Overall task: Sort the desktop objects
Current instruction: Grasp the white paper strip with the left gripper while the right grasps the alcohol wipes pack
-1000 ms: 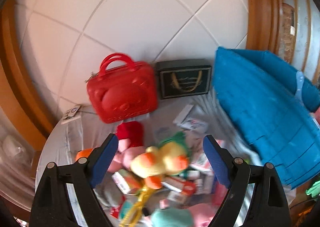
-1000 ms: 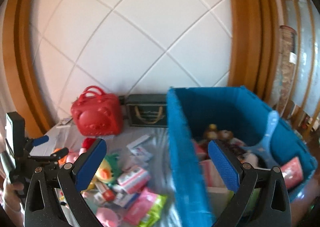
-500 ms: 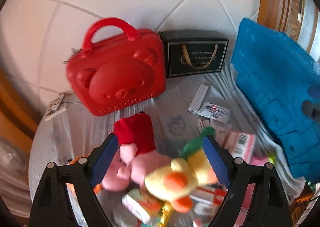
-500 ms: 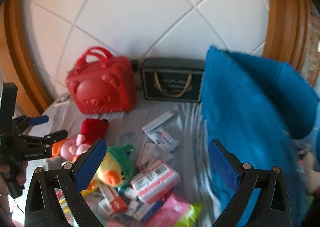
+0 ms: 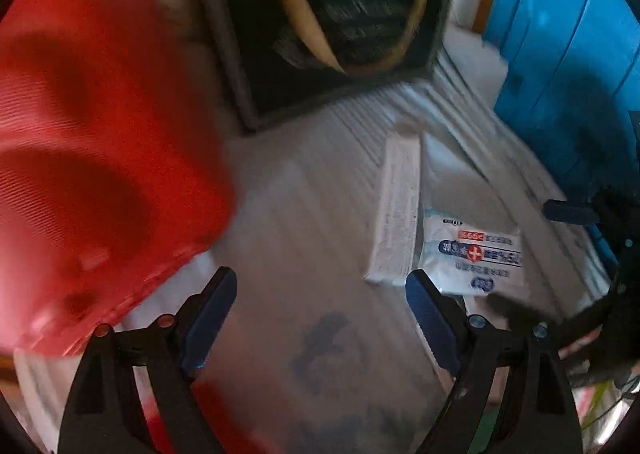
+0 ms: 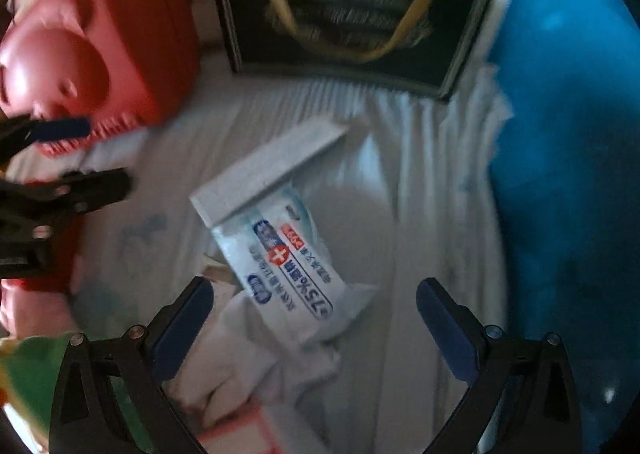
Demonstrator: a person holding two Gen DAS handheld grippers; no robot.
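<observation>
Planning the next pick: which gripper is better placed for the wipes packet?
Right. The right gripper has the wipes packet just ahead between open jaws; for the left gripper, closing slightly, it lies off to the side.

Left gripper (image 5: pixel 320 294) over a cloth-covered tabletop, picture blurred

Its blue-padded jaws are closing, with only bare pale cloth (image 5: pixel 304 221) between them. A red case (image 5: pixel 100 141) fills the left side; a dark box with a yellow cord handle (image 5: pixel 332 33) stands at the top, and a blue bin wall (image 5: pixel 568 65) rises on the right. A long white box (image 5: pixel 396 209) lies just beside a white-and-blue wipes packet (image 5: pixel 476 258), near the right-hand jaw. The other gripper's black frame (image 5: pixel 612 254) shows at the right edge.
</observation>
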